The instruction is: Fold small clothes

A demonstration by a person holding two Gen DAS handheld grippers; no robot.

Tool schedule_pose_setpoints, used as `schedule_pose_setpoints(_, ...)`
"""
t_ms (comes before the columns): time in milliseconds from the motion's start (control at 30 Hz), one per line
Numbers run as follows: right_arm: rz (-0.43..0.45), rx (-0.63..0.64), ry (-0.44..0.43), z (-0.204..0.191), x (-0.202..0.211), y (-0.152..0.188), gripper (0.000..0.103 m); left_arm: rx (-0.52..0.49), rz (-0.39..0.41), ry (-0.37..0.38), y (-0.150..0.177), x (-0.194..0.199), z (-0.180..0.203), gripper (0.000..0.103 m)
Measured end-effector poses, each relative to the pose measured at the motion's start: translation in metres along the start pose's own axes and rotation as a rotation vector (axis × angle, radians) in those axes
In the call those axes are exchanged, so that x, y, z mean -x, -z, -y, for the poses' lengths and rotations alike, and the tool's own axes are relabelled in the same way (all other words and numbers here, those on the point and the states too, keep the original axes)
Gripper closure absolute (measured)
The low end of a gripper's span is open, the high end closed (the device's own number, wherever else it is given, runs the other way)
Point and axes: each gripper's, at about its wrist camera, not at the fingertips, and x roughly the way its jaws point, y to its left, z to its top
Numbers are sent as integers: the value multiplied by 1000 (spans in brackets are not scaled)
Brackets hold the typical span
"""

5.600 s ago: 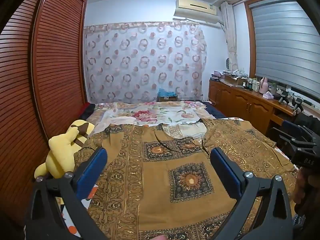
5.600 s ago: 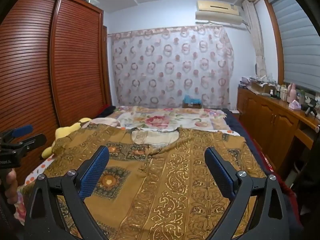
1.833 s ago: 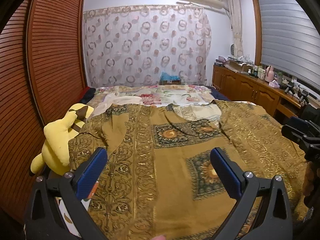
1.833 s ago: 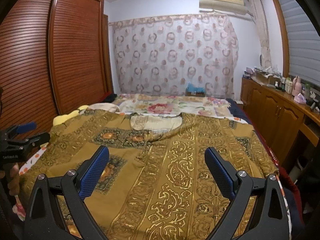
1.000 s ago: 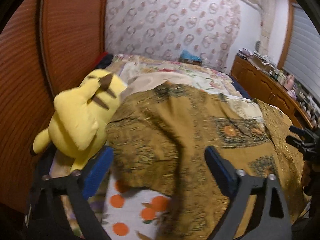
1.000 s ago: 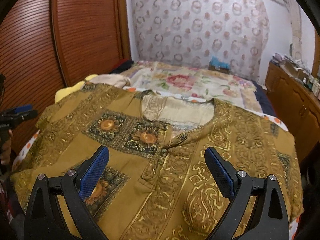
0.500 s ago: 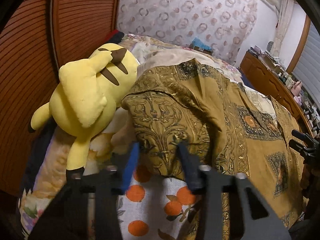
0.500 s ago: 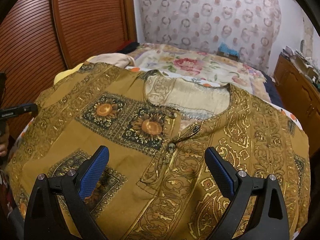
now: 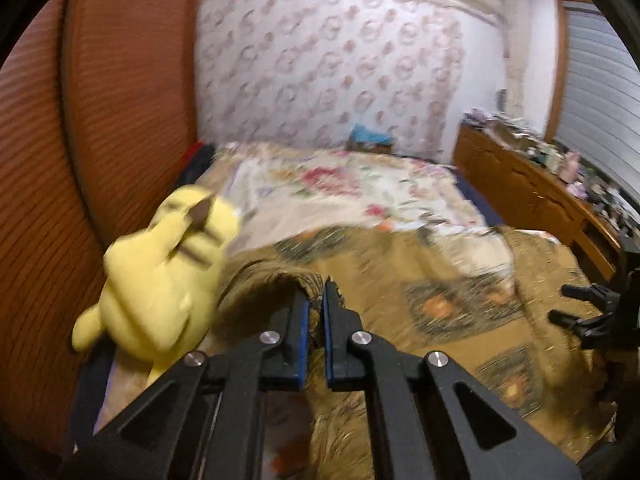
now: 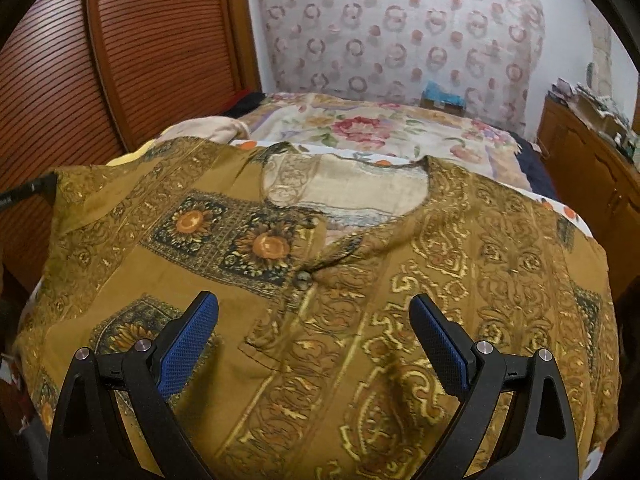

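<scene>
A mustard-brown patterned shirt [image 10: 472, 264] lies spread front-up on the bed, with its neckline toward the far end. My left gripper [image 9: 316, 296] is at the shirt's left sleeve [image 9: 260, 280]. Its jaws are closing on the sleeve's edge, and the cloth is pinched between the blue pads and lifted off the bed. My right gripper [image 10: 312, 308] hovers open over the middle of the shirt's front, below the button, with nothing between its fingers. The left wrist view is blurred, and it shows the right gripper [image 9: 580, 312] at the far right.
A yellow plush toy [image 9: 160, 288] lies against the sleeve on the left. Brown slatted wardrobe doors [image 9: 120, 120] run close along the bed's left side. A wooden dresser [image 9: 532, 196] with clutter on top stands to the right. A floral sheet [image 9: 348, 192] covers the far half of the bed.
My left gripper went from wide open to closed on the sleeve's edge and rose, lifting the cloth. The right gripper moved slightly lower over the shirt's front and stayed open.
</scene>
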Motion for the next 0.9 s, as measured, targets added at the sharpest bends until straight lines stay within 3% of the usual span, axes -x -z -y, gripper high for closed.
schedule_pose_setpoints(133,30,-20,18,9,14,1,5,-112,-24,92,-19,-12,51,100)
schedule_pose_setpoints(267,47,-45,33,18,25,6,5,-196,-84,176,-15,-26,93,99)
schedule_pose_setpoints(367,49,-52,42,22,30,9,5,-199,-120,223,-9,-28,100,93)
schedule_pose_setpoints(467,43,-50,41,24,30,10,5,-177,-105,212,-6,-17,93,63)
schedule_pose_setpoints(567,37,-35,32,20,26,7,5,-144,-104,187,-2,-12,79,45)
schedule_pose_setpoints(900,22,106,-117,-38,-5,-37,10,-43,-179,46,32,-25,22,43)
